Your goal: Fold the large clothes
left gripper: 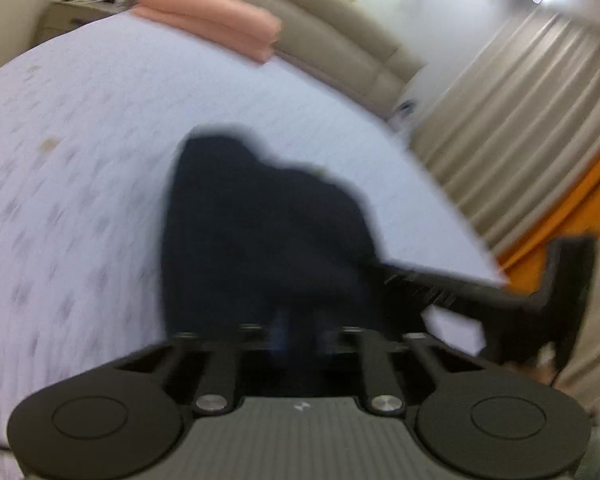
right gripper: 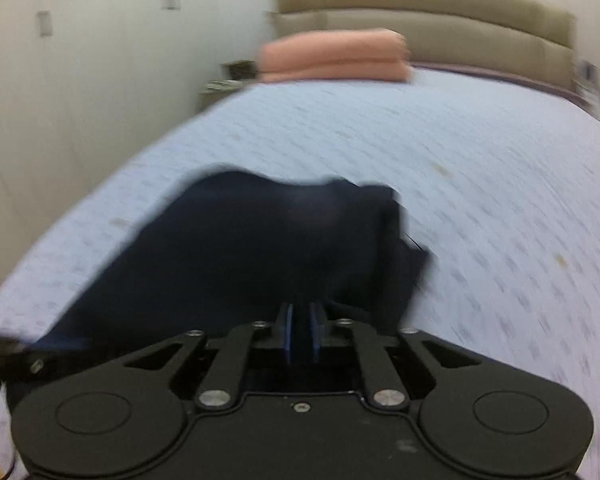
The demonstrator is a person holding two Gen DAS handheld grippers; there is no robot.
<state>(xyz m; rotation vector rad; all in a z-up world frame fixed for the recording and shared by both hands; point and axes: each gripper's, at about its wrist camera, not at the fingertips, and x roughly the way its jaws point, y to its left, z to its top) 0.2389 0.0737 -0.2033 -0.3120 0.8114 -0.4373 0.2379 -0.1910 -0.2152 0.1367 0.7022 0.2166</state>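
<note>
A dark navy garment (left gripper: 260, 220) hangs bunched in front of both cameras over a pale blue patterned bed (left gripper: 80, 140). My left gripper (left gripper: 296, 332) is shut on the garment's near edge; cloth covers its fingertips. My right gripper (right gripper: 300, 320) is shut on the same garment (right gripper: 260, 240), its blue pads (right gripper: 288, 332) close together with cloth between them. The right gripper also shows at the right of the left wrist view (left gripper: 540, 292). Both frames are motion-blurred.
A folded pink blanket (left gripper: 212, 20) lies at the head of the bed (right gripper: 460, 140) against a beige headboard (right gripper: 420, 12). A nightstand (left gripper: 72, 8) stands beside the bed. Beige and orange curtains (left gripper: 520, 140) hang on the right. A white wall (right gripper: 80, 80) runs along the left.
</note>
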